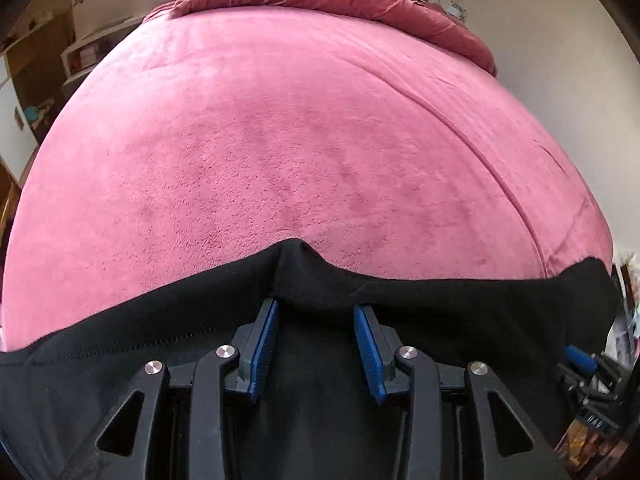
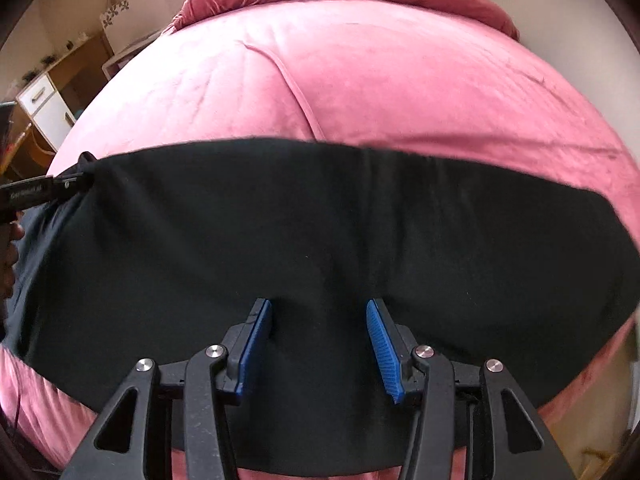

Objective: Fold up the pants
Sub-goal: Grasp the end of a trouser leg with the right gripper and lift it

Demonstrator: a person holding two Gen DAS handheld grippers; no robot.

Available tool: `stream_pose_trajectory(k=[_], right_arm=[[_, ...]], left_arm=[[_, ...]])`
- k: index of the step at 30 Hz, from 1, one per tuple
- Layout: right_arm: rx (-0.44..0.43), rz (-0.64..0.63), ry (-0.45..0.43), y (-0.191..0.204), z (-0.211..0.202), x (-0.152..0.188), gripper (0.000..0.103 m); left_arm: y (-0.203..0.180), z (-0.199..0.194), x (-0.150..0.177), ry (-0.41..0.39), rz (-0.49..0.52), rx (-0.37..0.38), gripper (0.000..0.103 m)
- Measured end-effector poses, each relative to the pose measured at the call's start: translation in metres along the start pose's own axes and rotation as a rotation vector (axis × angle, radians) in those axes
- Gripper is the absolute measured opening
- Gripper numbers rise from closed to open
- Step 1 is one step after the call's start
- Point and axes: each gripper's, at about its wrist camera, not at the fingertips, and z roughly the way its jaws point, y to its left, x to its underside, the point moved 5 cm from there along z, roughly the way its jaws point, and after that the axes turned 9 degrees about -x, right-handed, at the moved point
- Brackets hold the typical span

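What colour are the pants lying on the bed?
Black pants on a pink bed cover; the right wrist view shows them best.

black pants point(image 1: 440, 312) on pink blanket point(image 1: 300, 140)

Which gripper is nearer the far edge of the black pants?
Left. The left gripper has its open jaws right at the far edge of the pants; the right gripper sits over mid-fabric, well short of that edge.
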Motion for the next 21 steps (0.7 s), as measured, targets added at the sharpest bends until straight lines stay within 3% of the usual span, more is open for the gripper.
stream_pose_trajectory(k=[5, 9, 13, 21], right_arm=[[0.007, -0.015, -0.013, 0.003, -0.001, 0.006, 0.053], [-0.018, 0.0, -0.015, 0.002, -0.01, 0.004, 0.056], [-0.046, 0.093, -0.065, -0.016, -0.033, -0.001, 0.062], [-0.061, 0.298, -0.137, -0.07, -0.076, 0.018, 0.063]], left_arm=[[0.005, -0.024, 0.01, -0.039, -0.02, -0.042, 0.042], [-0.002, -0.055, 0.032, -0.095, -0.068, -0.039, 0.052], [-0.011, -0.086, 0.061, -0.129, -0.047, -0.041, 0.052], [-0.033, -0.107, 0.105, -0.152, 0.001, -0.053, 0.052]])
